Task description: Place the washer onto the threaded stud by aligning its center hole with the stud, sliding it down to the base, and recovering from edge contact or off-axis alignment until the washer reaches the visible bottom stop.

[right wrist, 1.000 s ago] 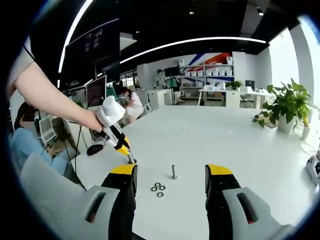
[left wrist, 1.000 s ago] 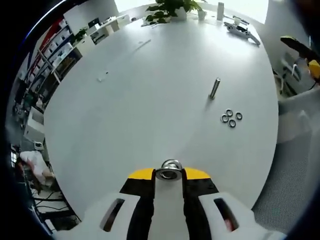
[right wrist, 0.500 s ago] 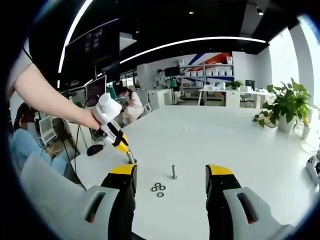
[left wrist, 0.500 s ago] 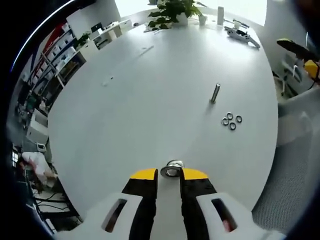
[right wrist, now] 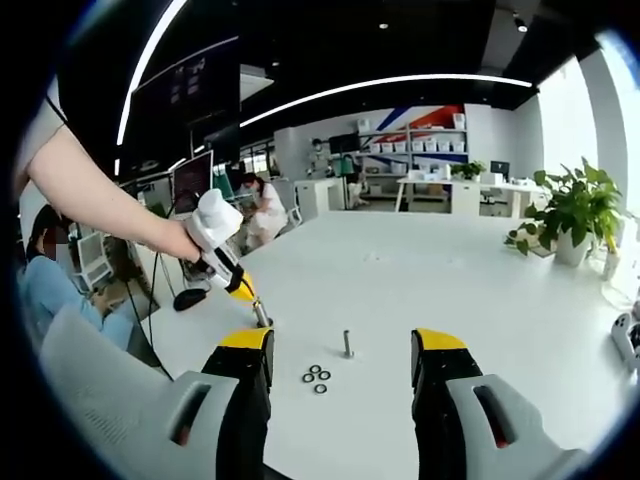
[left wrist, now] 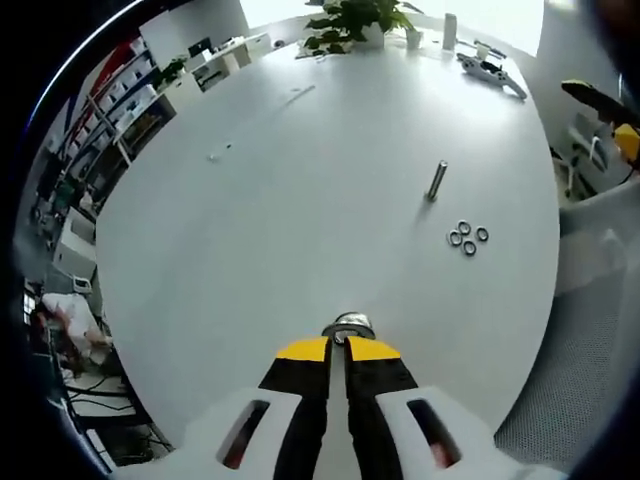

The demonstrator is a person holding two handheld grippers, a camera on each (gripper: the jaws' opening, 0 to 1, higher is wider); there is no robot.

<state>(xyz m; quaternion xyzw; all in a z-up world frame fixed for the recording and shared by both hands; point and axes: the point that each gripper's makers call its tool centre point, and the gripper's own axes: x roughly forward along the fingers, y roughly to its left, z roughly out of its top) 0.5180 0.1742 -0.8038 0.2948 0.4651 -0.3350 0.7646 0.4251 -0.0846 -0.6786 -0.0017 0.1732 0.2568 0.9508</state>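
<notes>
Washer (left wrist: 347, 325) sits low centre, pinched by the clenched left gripper (left wrist: 337, 347); threaded stud (left wrist: 437, 180) stands upper right, above four spare washers (left wrist: 466, 237). Right gripper (right wrist: 340, 342) is released wide.

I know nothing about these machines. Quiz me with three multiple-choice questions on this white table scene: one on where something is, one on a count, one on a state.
1. Where do the loose washers lie?
A. beside the upright stud on the table
B. stacked on the stud
C. next to the potted plant

2. How many loose washers lie in that cluster?
A. one
B. four
C. seven

3. How does the right gripper stand?
A. shut on a washer
B. shut on the stud
C. open and holding nothing

Answers: 1 A, the rings sit flat on the table just beside the stud. 2 B, the left gripper view shows four rings. 3 C, its yellow-tipped jaws stand wide apart with the stud and rings visible between them.
</notes>
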